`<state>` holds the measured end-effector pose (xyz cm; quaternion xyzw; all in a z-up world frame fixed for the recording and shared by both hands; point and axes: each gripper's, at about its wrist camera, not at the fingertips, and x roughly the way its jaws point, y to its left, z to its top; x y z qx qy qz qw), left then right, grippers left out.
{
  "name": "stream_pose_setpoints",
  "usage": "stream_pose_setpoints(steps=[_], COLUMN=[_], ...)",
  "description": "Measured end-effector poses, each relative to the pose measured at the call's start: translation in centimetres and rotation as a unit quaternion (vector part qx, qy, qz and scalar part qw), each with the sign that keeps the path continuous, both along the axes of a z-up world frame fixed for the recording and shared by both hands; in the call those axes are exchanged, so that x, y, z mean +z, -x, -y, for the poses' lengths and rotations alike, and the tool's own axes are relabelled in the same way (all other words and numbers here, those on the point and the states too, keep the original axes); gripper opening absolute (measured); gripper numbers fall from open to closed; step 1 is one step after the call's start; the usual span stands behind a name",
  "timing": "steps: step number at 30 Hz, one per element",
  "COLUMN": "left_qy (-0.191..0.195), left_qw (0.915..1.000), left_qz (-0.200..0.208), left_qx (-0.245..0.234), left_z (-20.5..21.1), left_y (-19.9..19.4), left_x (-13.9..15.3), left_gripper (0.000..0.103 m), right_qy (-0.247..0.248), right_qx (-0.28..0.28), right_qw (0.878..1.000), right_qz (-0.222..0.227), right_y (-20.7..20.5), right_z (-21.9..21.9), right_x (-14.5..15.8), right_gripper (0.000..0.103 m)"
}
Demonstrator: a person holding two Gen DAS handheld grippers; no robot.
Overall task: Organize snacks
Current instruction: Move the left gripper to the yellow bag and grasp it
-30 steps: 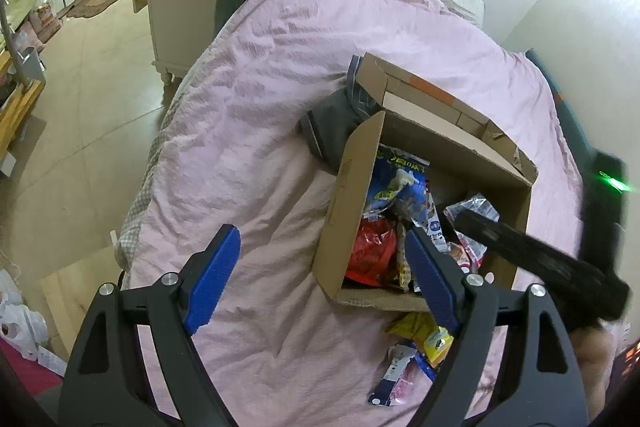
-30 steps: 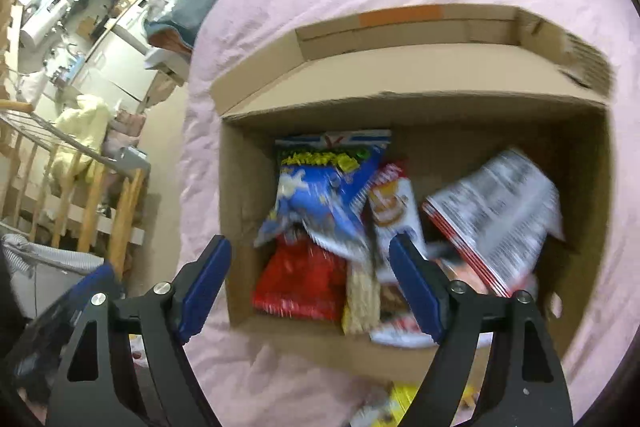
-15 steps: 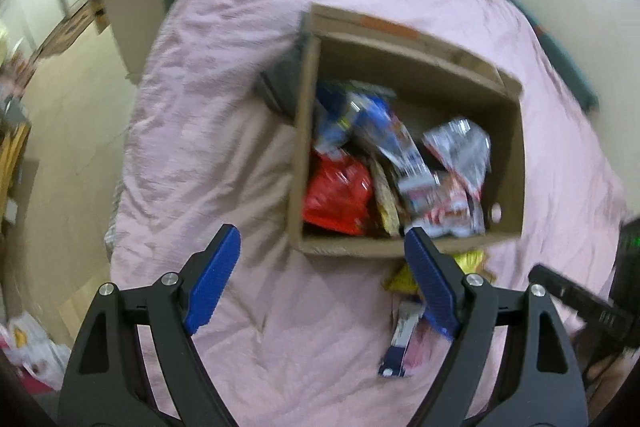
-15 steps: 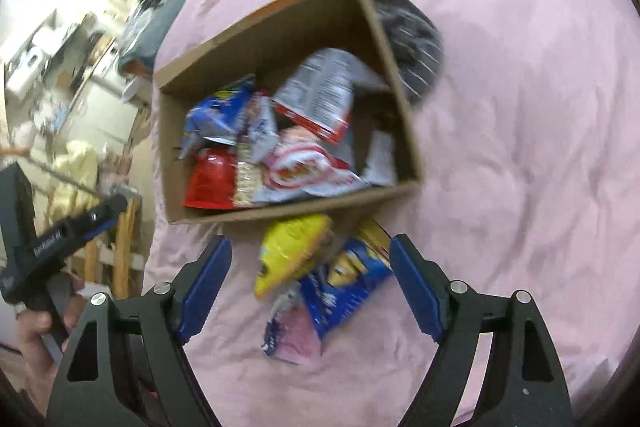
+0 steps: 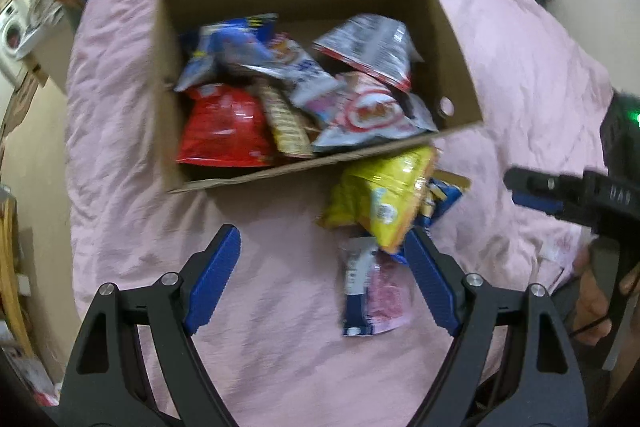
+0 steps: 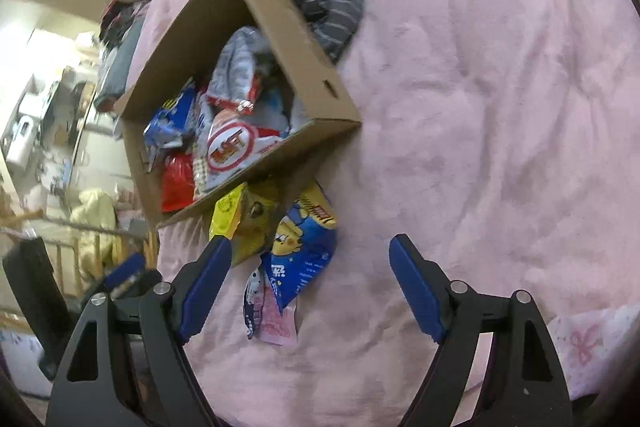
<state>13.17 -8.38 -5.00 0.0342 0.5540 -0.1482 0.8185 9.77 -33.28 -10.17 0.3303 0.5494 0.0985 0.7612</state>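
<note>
An open cardboard box (image 5: 448, 39) (image 6: 296, 39) sits on the pink bedspread, filled with several snack bags, among them a red bag (image 5: 222, 125) and a white bag with a red ring (image 5: 370, 113) (image 6: 230, 147). In front of the box lie a yellow bag (image 5: 384, 195) (image 6: 226, 215), a blue bag (image 6: 302, 259) and a pink-and-white packet (image 5: 378, 295) (image 6: 268, 311). My left gripper (image 5: 320, 279) hovers open over the bedspread just left of the pink packet. My right gripper (image 6: 310, 283) hangs open above the blue bag and pink packet, holding nothing.
A grey striped garment (image 6: 328, 3) lies behind the box. The pink bedspread (image 6: 500, 107) spreads wide to the right. Beyond the bed's left edge are the floor, a wooden rack (image 6: 60, 235) and cluttered furniture. The right gripper and the hand holding it show at the left view's right edge (image 5: 592, 195).
Both grippers have pulled back from the box and sunk toward the loose packets in front of it. Both views have rolled. The jaws stayed wide.
</note>
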Motion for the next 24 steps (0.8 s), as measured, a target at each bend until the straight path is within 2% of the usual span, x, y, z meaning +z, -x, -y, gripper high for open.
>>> stream_pose_setpoints(steps=[4, 8, 15, 17, 19, 24], left_qy=[-0.012, -0.040, -0.067, -0.066, -0.067, -0.071], left_qw=[0.9997, 0.9983, 0.9972, 0.9973, 0.9969, 0.9967], left_qz=[-0.014, -0.019, -0.010, -0.015, -0.024, -0.001], left_qx=[-0.019, -0.037, -0.033, -0.030, -0.034, -0.038], left_z=[2.9, 5.9, 7.9, 7.9, 7.8, 7.1], left_y=[-0.9, -2.1, -3.7, -4.1, -4.3, -3.9], left_x=[-1.3, -3.0, -5.2, -5.6, -6.2, -5.7], left_gripper=[0.082, 0.082, 0.081, 0.075, 0.055, 0.037], right_qy=[-0.012, -0.019, -0.012, -0.010, -0.006, -0.003], right_qx=[-0.021, -0.024, -0.017, -0.014, -0.011, -0.004], right_qw=[1.000, 1.000, 1.000, 1.000, 1.000, 1.000], right_qz=[0.006, 0.000, -0.005, -0.003, -0.001, -0.003], right_y=[-0.1, -0.2, -0.3, -0.4, -0.6, -0.9], right_z=[0.9, 1.3, 1.1, 0.9, 0.8, 0.3], right_x=[0.4, 0.3, -0.1, 0.0, 0.0, -0.1], right_gripper=[0.083, 0.084, 0.083, 0.083, 0.083, 0.083])
